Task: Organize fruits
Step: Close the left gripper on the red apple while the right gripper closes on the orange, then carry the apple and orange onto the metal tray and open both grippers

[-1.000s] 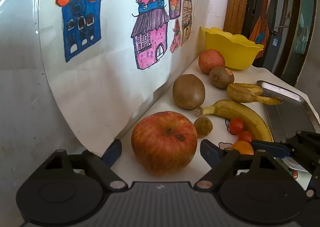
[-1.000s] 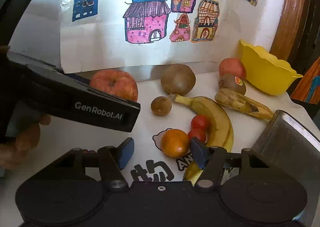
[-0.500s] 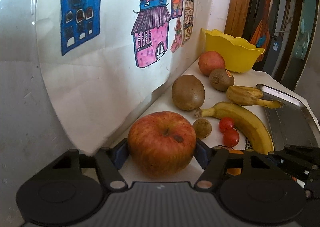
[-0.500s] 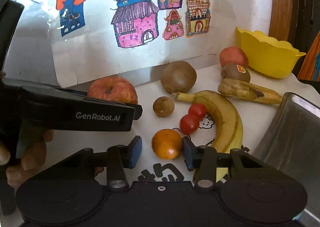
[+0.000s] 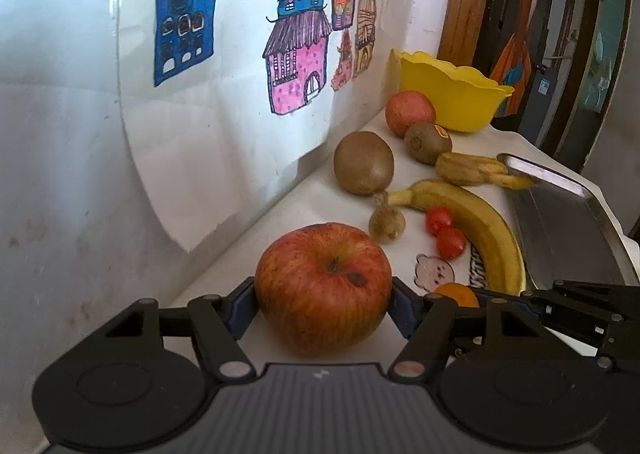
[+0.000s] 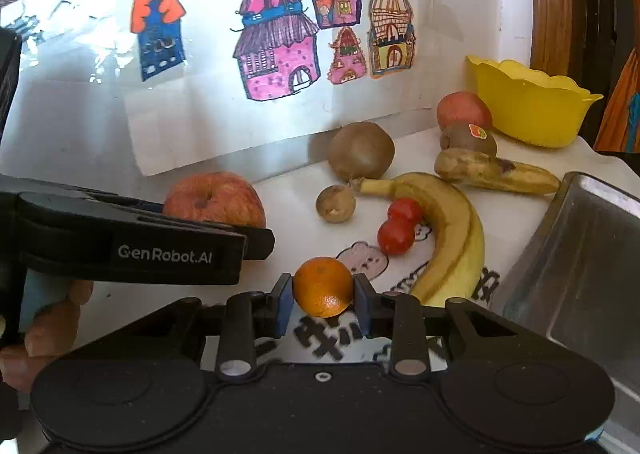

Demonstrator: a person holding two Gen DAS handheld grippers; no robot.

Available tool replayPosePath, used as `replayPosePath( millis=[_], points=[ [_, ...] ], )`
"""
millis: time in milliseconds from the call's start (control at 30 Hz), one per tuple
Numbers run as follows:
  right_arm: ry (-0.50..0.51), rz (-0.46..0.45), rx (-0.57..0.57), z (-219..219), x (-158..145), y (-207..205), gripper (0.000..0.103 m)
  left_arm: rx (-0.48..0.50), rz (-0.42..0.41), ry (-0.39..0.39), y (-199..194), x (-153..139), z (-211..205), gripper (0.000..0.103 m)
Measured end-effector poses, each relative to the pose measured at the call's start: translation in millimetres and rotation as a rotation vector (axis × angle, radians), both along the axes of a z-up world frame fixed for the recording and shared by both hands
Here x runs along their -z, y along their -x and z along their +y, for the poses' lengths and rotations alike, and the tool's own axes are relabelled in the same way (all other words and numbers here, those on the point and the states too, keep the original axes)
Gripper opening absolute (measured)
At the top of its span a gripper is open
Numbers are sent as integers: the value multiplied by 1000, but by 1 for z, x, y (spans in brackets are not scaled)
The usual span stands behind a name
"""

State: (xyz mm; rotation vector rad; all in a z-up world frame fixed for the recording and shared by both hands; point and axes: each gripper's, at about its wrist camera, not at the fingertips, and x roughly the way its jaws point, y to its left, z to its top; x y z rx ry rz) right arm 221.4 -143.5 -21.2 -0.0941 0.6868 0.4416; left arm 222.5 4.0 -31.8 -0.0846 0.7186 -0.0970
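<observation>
Left wrist view: left tool pinches apple; right tool's closing jaws half-hide orange.

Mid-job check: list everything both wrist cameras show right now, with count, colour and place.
apples: 2, red; one between left pads, one by bowl
orange: 1, orange; between right pads
kiwis: 2, brown; large near wall, stickered by far apple
small brown fruit: 1; mid-table
cherry tomatoes: 2, red; beside yellow banana
bananas: 2; yellow centre, browned behind
bowl: 1, yellow; far right
metal tray: 1, silver; right
house drawings: several, multicoloured; wall
left gripper: black, jaws just closed on apple
right gripper: black, jaws just closed on orange
hand: holding left gripper
</observation>
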Motion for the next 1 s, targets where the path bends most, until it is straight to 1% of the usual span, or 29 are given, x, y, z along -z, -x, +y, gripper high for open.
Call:
replayPosePath(
  millis=[267, 433, 533, 667, 800, 900, 1000],
  points=[
    [-36, -8, 34, -23, -9, 35, 34, 20, 15, 15, 25, -2, -14, 72],
    [-78, -19, 93, -50, -15, 58, 34, 69, 18, 10, 34, -6, -38, 72],
    [-106, -33, 146, -70, -21, 70, 34, 103, 17, 13, 33, -12, -57, 72],
    [-128, -58, 238, -105, -27, 82, 34, 147, 10, 24, 24, -20, -88, 72],
    [-127, -84, 329, -142, -30, 83, 34, 199, -7, 30, 12, -27, -122, 72],
    [-109, -100, 377, -166, -29, 77, 34, 235, -11, 40, -2, -28, -147, 72],
    [-92, -107, 420, -188, -27, 66, 34, 262, 5, 54, -19, -24, -170, 72]
  ],
)
